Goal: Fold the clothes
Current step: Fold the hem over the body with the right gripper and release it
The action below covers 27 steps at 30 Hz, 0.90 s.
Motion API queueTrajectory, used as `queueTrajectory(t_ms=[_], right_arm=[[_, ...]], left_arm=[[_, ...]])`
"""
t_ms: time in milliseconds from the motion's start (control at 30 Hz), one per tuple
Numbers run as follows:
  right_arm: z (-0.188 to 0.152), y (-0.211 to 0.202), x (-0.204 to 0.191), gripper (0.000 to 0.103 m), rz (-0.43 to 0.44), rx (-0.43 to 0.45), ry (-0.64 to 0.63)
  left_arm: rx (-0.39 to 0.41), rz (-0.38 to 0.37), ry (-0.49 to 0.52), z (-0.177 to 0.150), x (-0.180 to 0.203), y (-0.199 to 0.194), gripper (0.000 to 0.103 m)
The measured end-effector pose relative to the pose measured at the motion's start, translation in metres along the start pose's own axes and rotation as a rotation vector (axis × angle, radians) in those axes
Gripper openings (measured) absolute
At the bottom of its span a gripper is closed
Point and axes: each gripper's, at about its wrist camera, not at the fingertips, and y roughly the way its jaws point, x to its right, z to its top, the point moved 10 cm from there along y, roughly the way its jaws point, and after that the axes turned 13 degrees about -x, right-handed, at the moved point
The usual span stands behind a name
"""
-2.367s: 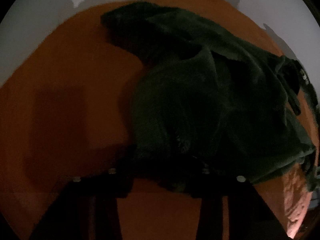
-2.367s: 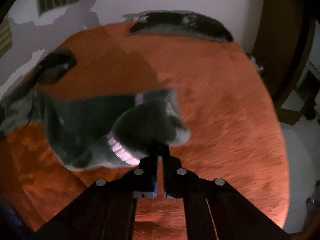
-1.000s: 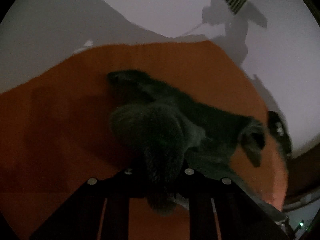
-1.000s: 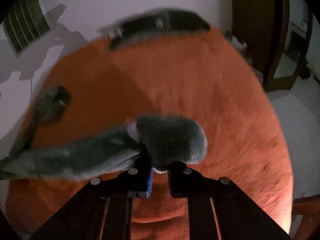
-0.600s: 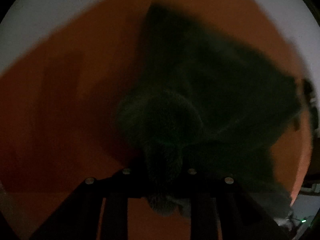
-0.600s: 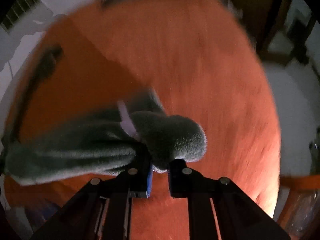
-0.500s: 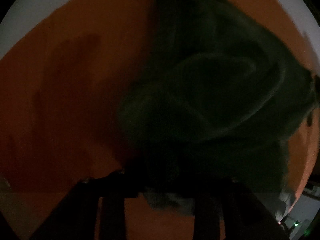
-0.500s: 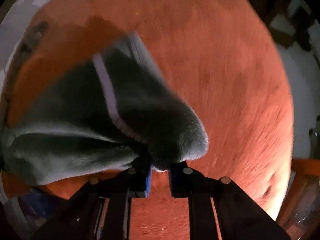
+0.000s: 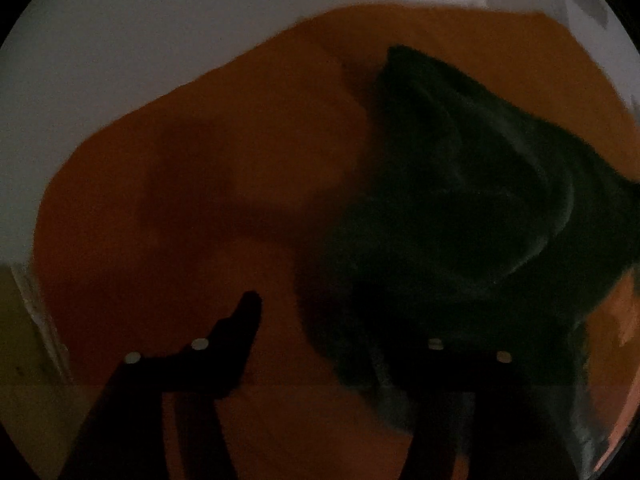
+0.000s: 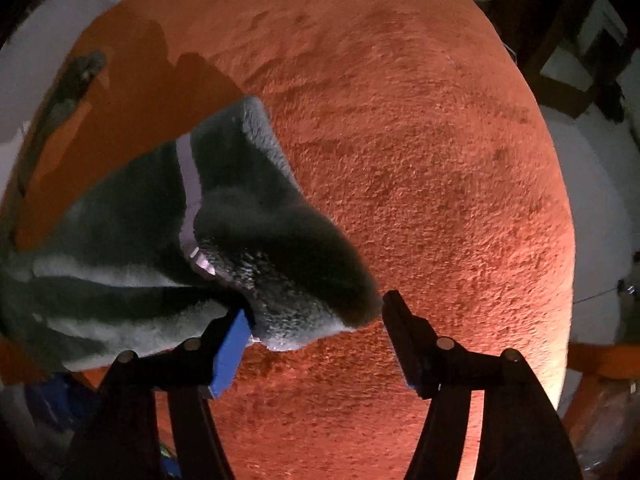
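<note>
A dark grey fleece garment [image 10: 256,240] with a pale lilac trim strip [image 10: 188,184] lies bunched on the orange blanket [image 10: 420,160]. My right gripper [image 10: 316,312] is open, its jaws spread wide; a corner of the fleece lies between them, against the left blue-padded finger [image 10: 232,344]. In the dim left wrist view the same garment [image 9: 472,220] is a dark heap at the right. My left gripper [image 9: 340,320] is open; its right finger is hidden under the cloth.
The orange blanket covers a bed with white wall behind it [image 9: 120,60]. A second dark item [image 10: 76,76] lies at the blanket's far left edge. Dark wooden furniture [image 10: 560,40] stands at the right.
Both grippers have opened and let go of the fleece. The garment, held up and stretched between them before, has dropped onto the blanket.
</note>
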Motion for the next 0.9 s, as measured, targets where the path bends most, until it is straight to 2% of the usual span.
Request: queueTrajectory(t_ms=[67,100,133,167,300,467,533,600,733,900], right_arm=[[-0.003,0.001,0.0,0.068,-0.012,-0.043,-0.007],[-0.004,0.001,0.0,0.068,-0.011,-0.064,-0.008],[-0.003,-0.002,0.0,0.068,-0.001,-0.068,-0.006],[-0.002,-0.006,0.0,0.068,0.003,-0.058,-0.008],[-0.002,-0.02,-0.006,0.069,-0.044,-0.01,-0.05],[-0.011,-0.022,-0.014,0.069,-0.124,-0.016,-0.108],[-0.012,-0.024,-0.016,0.069,-0.121,0.002,-0.088],[-0.021,-0.026,-0.013,0.069,-0.122,0.034,-0.059],[0.01,-0.053,-0.003,0.069,-0.152,0.095,-0.01],[0.019,-0.066,-0.006,0.069,-0.153,0.147,0.001]], left_arm=[[-0.001,-0.037,-0.034,0.004,0.005,-0.001,0.062],[-0.001,-0.058,-0.032,0.019,0.019,-0.001,0.062],[0.005,-0.068,-0.018,0.02,0.022,0.001,0.062],[0.014,-0.058,0.009,0.018,0.025,-0.004,0.062],[0.052,-0.051,0.181,0.005,0.077,-0.013,0.062],[0.058,-0.044,0.405,-0.034,0.139,-0.01,0.062],[0.058,-0.038,0.472,-0.042,0.156,-0.011,0.062],[0.066,-0.031,0.529,-0.049,0.168,-0.013,0.062],[0.091,-0.052,0.607,-0.056,0.188,-0.018,0.062],[0.149,-0.089,0.668,-0.062,0.204,-0.032,0.062]])
